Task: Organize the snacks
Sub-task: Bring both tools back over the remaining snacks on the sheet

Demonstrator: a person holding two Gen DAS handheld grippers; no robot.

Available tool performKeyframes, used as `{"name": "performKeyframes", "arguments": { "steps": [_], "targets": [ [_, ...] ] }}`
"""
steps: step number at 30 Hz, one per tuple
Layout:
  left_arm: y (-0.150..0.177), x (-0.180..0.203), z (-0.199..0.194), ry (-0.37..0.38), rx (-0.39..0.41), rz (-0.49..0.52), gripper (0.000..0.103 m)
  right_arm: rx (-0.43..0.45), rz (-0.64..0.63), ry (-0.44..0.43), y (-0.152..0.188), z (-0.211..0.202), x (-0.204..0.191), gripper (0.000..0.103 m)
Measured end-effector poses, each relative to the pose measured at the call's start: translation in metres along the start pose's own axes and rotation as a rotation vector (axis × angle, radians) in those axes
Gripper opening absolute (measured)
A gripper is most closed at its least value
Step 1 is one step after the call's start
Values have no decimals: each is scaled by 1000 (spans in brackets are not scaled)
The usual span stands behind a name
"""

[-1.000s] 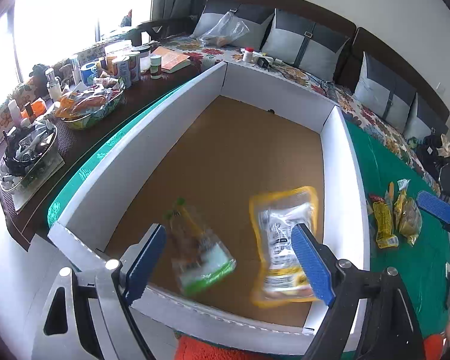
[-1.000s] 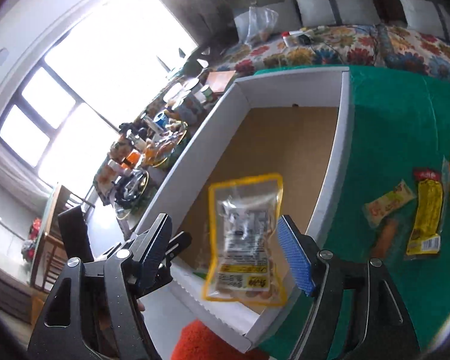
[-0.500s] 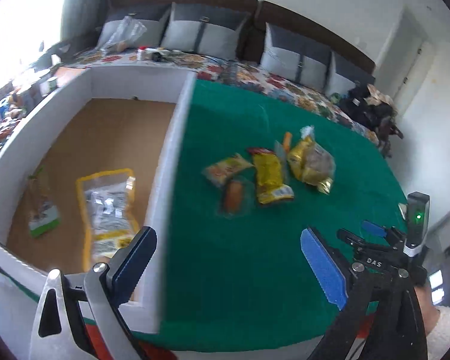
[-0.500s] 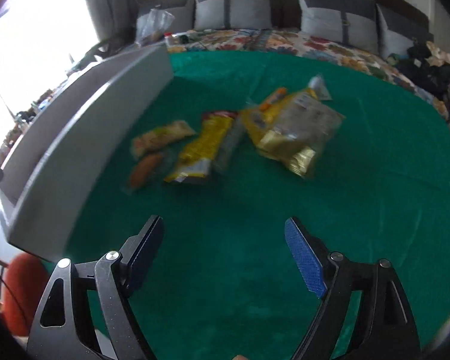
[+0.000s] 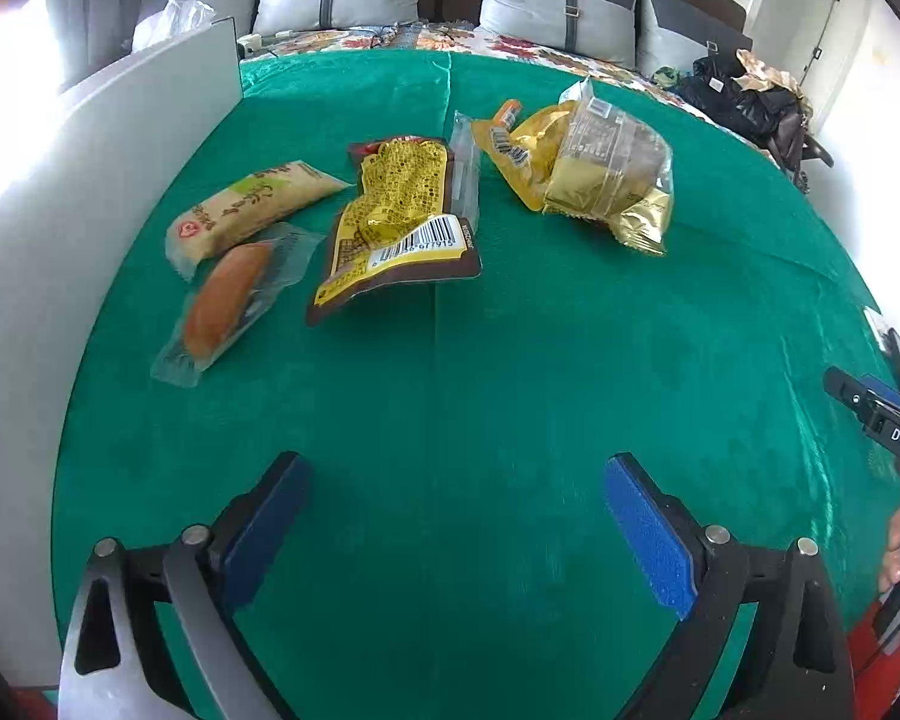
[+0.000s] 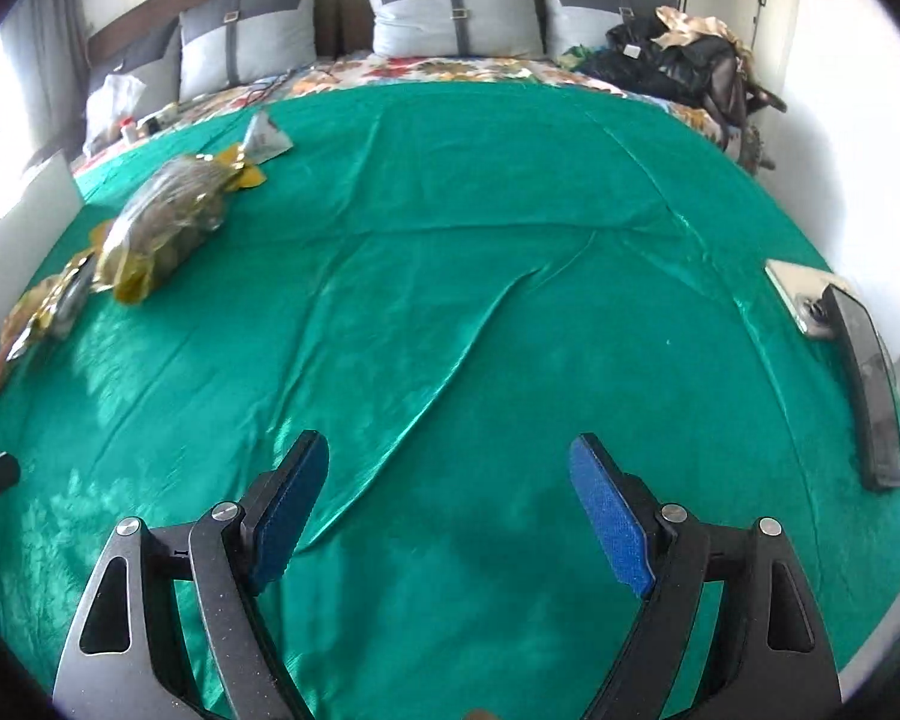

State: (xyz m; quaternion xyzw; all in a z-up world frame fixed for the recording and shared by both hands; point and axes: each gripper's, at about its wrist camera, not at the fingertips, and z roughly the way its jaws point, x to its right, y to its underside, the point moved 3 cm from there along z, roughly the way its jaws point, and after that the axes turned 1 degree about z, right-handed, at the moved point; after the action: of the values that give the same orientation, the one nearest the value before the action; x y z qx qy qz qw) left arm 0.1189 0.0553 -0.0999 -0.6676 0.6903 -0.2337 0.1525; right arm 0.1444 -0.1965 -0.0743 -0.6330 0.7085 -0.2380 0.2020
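Several snack packs lie on the green cloth [image 5: 510, 390]. In the left wrist view I see a beige packet [image 5: 246, 210], a clear-wrapped sausage [image 5: 225, 300], a yellow barcode pack [image 5: 399, 219] and a gold-and-clear bag [image 5: 600, 174]. The white box wall [image 5: 90, 192] stands to their left. My left gripper [image 5: 450, 504] is open and empty, short of the packs. My right gripper [image 6: 447, 492] is open and empty over bare cloth; the gold bag [image 6: 162, 222] lies far to its left.
Grey pillows [image 6: 456, 12] and a floral cover line the back. Dark clothes [image 6: 678, 60] pile at the back right. A flat device and a dark bar [image 6: 864, 360] lie at the cloth's right edge. The right gripper's tip shows in the left wrist view [image 5: 882, 414].
Both grippers swung right, away from the box where two packs had just dropped, and now face the green cloth. Both stayed open.
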Motion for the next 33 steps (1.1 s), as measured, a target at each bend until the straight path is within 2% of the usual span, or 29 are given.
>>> {"name": "performKeyframes", "arguments": {
  "steps": [2, 5, 19, 33],
  "targets": [
    [0, 3, 3, -35, 15, 21, 97, -18, 5, 2, -1, 9, 5, 85],
    [5, 9, 8, -73, 44, 77, 103, 15, 12, -13, 5, 9, 12, 91],
    [6, 7, 12, -68, 58, 76, 103, 6, 8, -15, 10, 11, 12, 98],
    [6, 8, 12, -69, 59, 76, 103, 6, 9, -16, 10, 10, 13, 98]
  ]
}}
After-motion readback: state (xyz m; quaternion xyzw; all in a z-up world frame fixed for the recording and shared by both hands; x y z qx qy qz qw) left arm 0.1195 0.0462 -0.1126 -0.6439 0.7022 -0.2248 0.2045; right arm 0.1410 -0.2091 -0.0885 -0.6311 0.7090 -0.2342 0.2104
